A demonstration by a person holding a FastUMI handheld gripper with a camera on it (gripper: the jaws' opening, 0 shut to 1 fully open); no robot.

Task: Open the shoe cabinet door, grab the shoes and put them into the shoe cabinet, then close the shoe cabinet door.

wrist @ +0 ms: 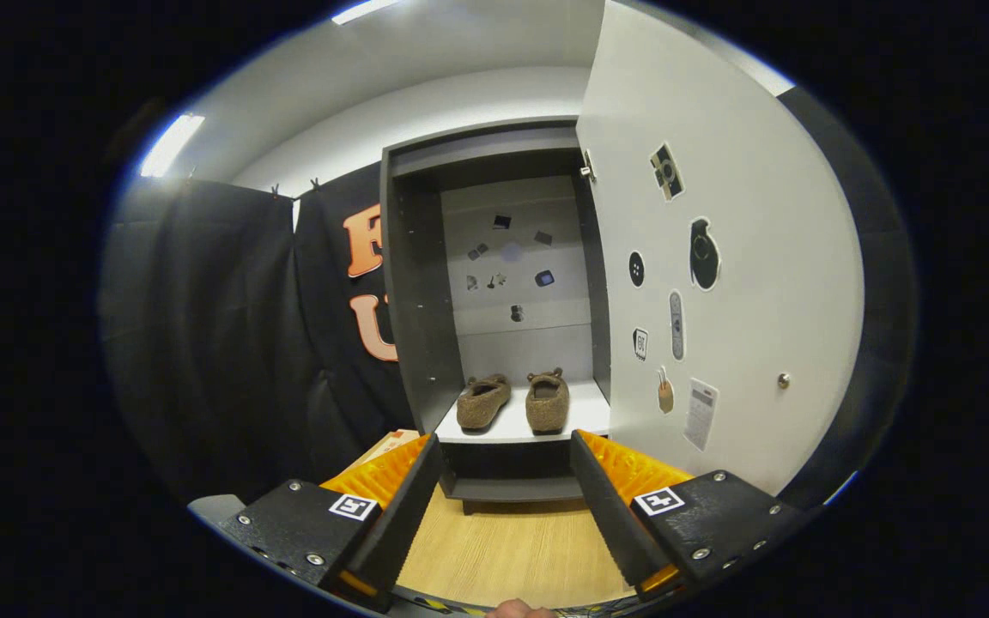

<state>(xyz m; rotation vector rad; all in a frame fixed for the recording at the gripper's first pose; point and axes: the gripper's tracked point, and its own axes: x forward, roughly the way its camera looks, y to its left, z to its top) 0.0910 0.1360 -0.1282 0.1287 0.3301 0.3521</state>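
With the 2 shoes inside the cabinet, I'd keep my gripper fingers spread and push the door slowly.

Two shoes sit side by side on the cabinet's shelf (door swung open rightward), beyond the spread claw.

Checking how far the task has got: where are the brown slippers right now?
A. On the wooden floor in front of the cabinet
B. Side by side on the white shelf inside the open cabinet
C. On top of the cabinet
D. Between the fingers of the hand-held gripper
B: both slippers sit on the white shelf inside the cabinet, door open, beyond the open, empty hand-held gripper.
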